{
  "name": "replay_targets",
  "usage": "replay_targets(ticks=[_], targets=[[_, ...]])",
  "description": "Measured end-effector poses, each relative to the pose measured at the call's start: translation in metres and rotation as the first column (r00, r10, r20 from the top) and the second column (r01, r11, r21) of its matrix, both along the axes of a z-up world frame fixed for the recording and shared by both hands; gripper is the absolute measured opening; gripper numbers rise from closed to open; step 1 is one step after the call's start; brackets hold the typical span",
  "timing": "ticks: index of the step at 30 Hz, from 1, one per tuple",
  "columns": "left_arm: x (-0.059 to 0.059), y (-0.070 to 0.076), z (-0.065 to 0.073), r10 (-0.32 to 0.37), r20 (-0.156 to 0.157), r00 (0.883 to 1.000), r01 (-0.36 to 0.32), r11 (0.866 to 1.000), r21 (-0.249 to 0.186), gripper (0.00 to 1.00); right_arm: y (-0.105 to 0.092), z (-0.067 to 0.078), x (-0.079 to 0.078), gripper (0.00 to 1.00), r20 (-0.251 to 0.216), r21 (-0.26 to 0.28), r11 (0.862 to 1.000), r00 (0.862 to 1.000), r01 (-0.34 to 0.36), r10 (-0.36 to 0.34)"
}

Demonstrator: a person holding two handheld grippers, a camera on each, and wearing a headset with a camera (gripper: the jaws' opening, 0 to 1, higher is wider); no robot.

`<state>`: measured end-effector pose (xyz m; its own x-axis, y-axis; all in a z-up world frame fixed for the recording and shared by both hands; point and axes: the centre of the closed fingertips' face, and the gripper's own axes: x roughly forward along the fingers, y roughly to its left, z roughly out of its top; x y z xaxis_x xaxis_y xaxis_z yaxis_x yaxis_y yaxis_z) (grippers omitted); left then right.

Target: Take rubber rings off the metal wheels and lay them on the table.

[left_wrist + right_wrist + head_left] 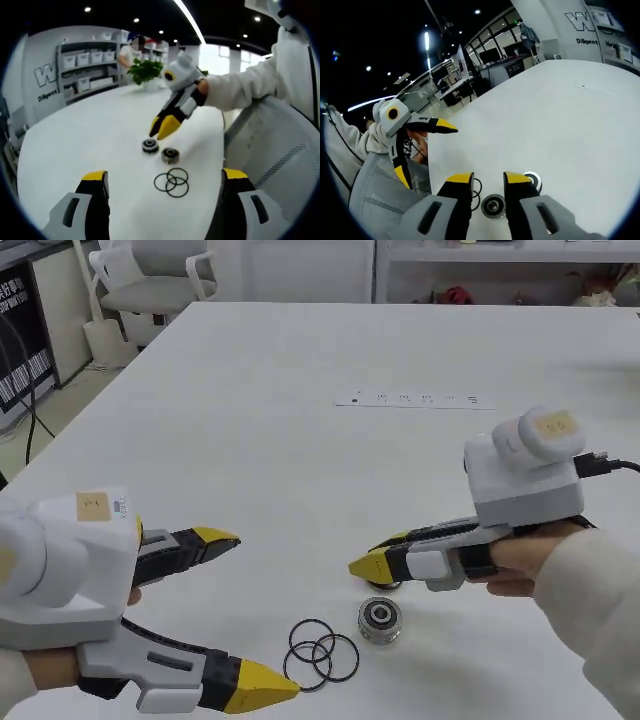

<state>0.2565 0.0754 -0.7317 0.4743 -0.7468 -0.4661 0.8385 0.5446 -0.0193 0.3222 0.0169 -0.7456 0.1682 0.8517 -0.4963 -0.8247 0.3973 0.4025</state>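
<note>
Rubber rings (pixel 320 650), three of them, lie flat and overlapping in a small cluster on the near part of the white tabletop (pixel 300 420), which looks like the place chosen for collecting whatever comes off. A metal wheel (pixel 381 620) lies flat just beside them, and a second wheel (pixel 150 145) lies just beyond it. Whether either wheel has a ring left on it is too small to tell. The right gripper (pixel 372 558) comes in from the right, held low and nearly level, with its yellow tips over the far wheel. Its jaws are drawn close with only a narrow gap and nothing visible between them, a setting that would suit pinching a thin ring. The left gripper (pixel 252 613) sits at the near left with its jaws spread wide and empty, pointing across toward the rings and wheels but well short of them. I judge it is waiting to steady a wheel or receive a ring. Each gripper is held from behind in the person's hand.
</note>
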Motion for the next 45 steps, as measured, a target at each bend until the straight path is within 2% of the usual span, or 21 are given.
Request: replay_targets(ticks=[3,9,16,19,22,25,32,36,41,45], targets=[[-0.001,0.000,-0.001,-0.003,-0.001,1.000,0.003,1.000,0.004,0.94,-0.002,0.005,0.005,0.24,0.010,0.015,1.000,1.000,0.019,-0.019],[0.000,0.000,0.000,0.003,-0.001,1.000,-0.003,1.000,0.000,0.95,-0.004,0.021,0.013,0.26,0.066,0.068,0.997,0.997,0.044,-0.048],[0.001,0.002,0.001,0.010,0.000,1.000,-0.010,1.000,-0.002,0.94,-0.009,0.033,0.023,0.29,0.104,0.110,0.991,0.991,0.075,-0.087],[0.002,0.002,0.002,0.014,0.004,1.000,-0.014,1.000,-0.005,0.95,-0.012,0.044,0.030,0.33,0.108,0.162,0.981,0.987,0.105,-0.123],[0.003,0.002,0.004,0.019,0.007,1.000,-0.019,1.000,-0.013,0.95,-0.018,0.049,0.037,0.33,0.128,0.181,0.975,0.980,0.129,-0.153],[0.004,0.002,0.008,0.023,0.016,1.000,-0.023,1.000,-0.019,0.95,-0.024,0.051,0.043,0.34,0.125,0.199,0.967,0.974,0.160,-0.187],[0.011,0.004,0.025,0.042,0.047,0.998,-0.040,0.998,-0.044,0.95,-0.039,0.047,0.055,0.35,0.121,0.199,0.957,0.964,0.211,-0.237],[0.015,0.000,0.042,0.035,0.082,0.996,-0.030,0.997,-0.064,0.95,-0.046,0.038,0.060,0.34,0.108,0.185,0.952,0.958,0.244,-0.267],[0.022,-0.003,0.060,0.026,0.113,0.993,-0.017,0.997,-0.078,0.93,-0.053,0.028,0.062,0.33,0.099,0.157,0.953,0.956,0.259,-0.276],[0.031,-0.004,0.071,0.013,0.139,0.990,-0.005,0.998,-0.064,0.92,-0.056,0.019,0.062,0.33,0.096,0.130,0.956,0.956,0.262,-0.275]])
